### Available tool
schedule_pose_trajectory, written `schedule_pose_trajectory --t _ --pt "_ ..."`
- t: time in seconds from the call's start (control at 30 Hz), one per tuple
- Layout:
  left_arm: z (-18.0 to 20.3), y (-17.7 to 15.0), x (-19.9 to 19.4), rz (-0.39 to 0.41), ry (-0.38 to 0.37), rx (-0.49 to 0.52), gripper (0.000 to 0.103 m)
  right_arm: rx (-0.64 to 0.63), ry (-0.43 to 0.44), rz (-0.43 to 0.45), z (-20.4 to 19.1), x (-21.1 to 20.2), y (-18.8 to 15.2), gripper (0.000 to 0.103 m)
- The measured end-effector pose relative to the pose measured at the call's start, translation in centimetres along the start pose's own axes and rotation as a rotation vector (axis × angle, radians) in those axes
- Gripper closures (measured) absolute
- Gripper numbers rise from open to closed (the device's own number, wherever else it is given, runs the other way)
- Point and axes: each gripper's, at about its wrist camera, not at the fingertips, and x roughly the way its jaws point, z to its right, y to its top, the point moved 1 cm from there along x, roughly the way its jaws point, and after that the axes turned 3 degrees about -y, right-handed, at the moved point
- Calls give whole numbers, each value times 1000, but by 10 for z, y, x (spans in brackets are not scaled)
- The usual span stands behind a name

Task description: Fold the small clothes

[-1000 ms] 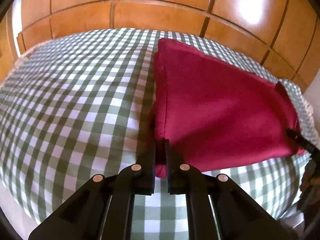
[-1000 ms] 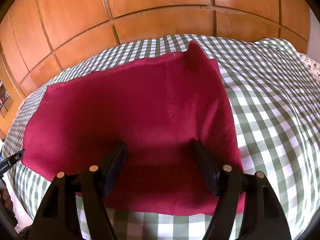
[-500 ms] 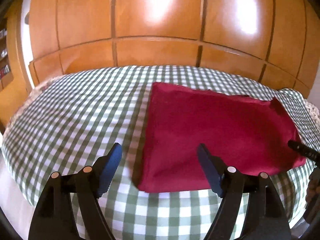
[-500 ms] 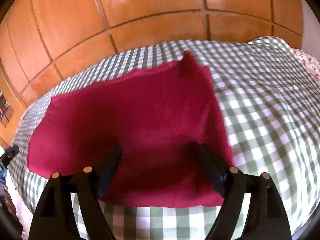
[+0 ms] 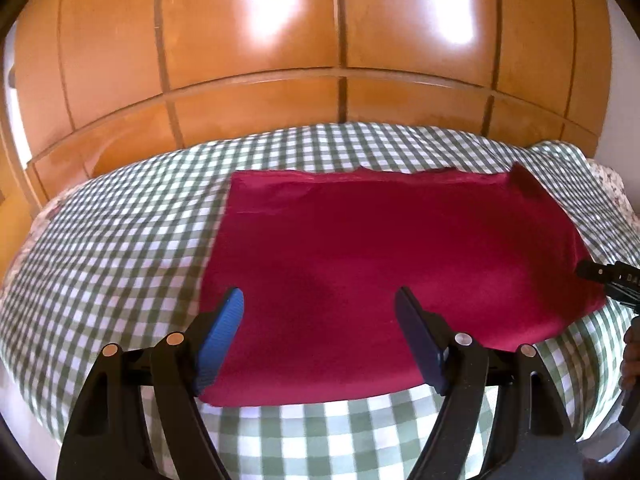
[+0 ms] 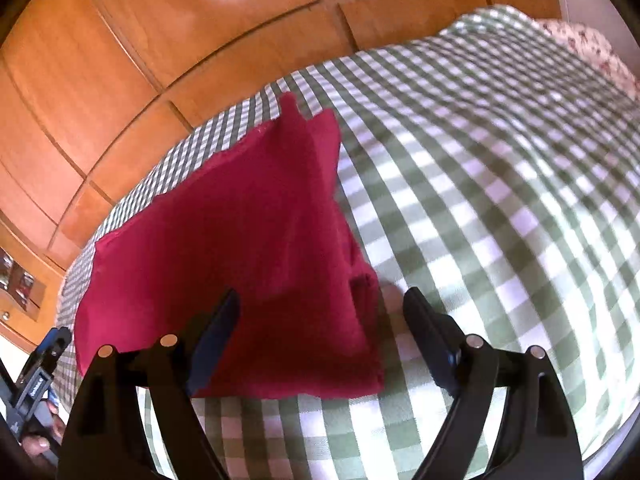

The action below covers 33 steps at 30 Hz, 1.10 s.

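A folded crimson garment [image 5: 384,272] lies flat on a bed covered with a green-and-white checked bedspread [image 5: 112,248], as two hand-held grippers hang above its near edge. The left gripper [image 5: 320,304] has its fingers [image 5: 224,320] spread wide and grips nothing; the blue-padded pair stands over the near left part of the cloth, apart from it as far as the view tells. The right gripper [image 6: 322,308] is likewise wide open and empty, its left finger [image 6: 218,322] over the cloth and its right finger over bare bedspread, so that the garment's near right corner sits between them.

From the left wrist view the garment reads as a broad rectangle, its far edge slightly uneven and showing a thin second layer, its far right corner [image 5: 524,180] poking up a little. From the right wrist view the same corner [image 6: 290,106] rises as a small peak at the far end, and a short fold stands near the right edge.

Behind the bed runs a wall of glossy orange-brown wooden wardrobe panels [image 5: 256,40]. A floral-patterned fabric [image 6: 588,44] shows at the far right of the bed. The tip of the right gripper's body enters the left wrist view at the right margin.
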Motion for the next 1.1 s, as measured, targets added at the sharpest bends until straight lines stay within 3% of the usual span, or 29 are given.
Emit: schedule_pose_trajectory --t 0.2,0.33,0.57,0.73,1.1 --pt "14 0 16 -33 -13 32 26 -2 44 -14 -2 2 -2 24" --pt "21 -1 27 -55 -18 52 26 -4 56 -35 -3 5 -3 44" --pt "30 -3 42 -90 -26 67 26 -16 46 -53 -6 10 -2 51" --pt "29 -4 48 -98 -35 55 26 -5 50 -71 -3 10 2 72" --pt "23 -5 48 -114 -71 12 23 -59 100 -67 -32 -8 14 84"
